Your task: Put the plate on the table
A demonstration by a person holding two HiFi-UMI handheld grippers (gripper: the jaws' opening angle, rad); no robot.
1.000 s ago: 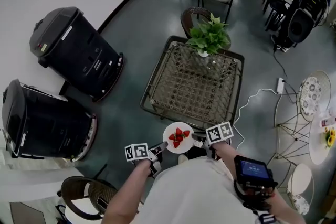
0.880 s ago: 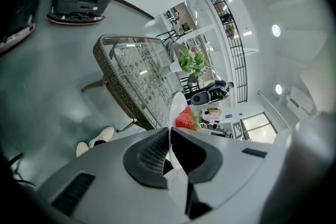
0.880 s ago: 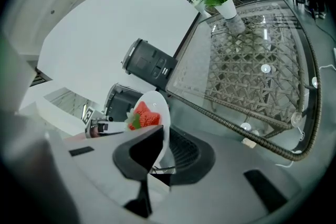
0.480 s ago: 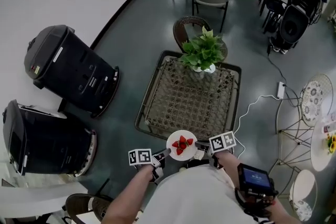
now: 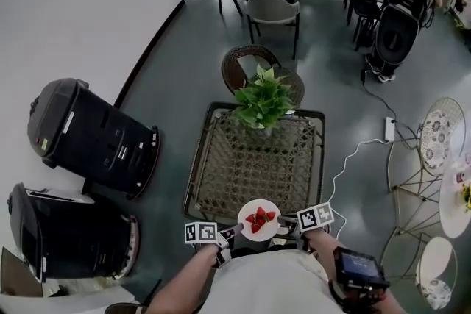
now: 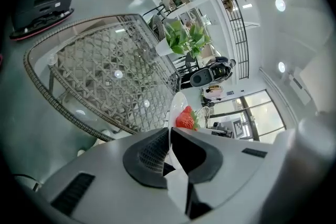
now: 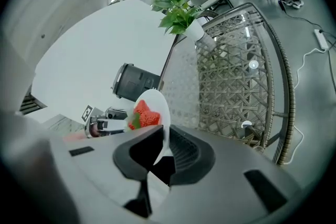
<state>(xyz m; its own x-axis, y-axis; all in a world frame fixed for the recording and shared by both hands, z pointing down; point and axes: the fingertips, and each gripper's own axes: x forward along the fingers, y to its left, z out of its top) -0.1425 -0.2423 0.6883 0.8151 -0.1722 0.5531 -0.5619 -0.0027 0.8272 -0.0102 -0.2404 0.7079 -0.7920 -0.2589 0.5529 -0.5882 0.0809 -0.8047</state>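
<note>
Bright, even indoor light from round white ceiling lamps (image 6: 280, 4), mirrored as glare spots on the glass-topped wicker table (image 6: 94, 68). Both gripper views: heavy fisheye bending, dark vignetted corners.

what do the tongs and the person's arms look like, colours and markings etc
The left tongs and right tongs have pale grey housings with black pads, ribbed on the gripping face. Each carries a white marker cube printed with black squares; the right one is at. The person wears a light top, and a black device with a blue-lit screen sits on the right forearm.
</note>
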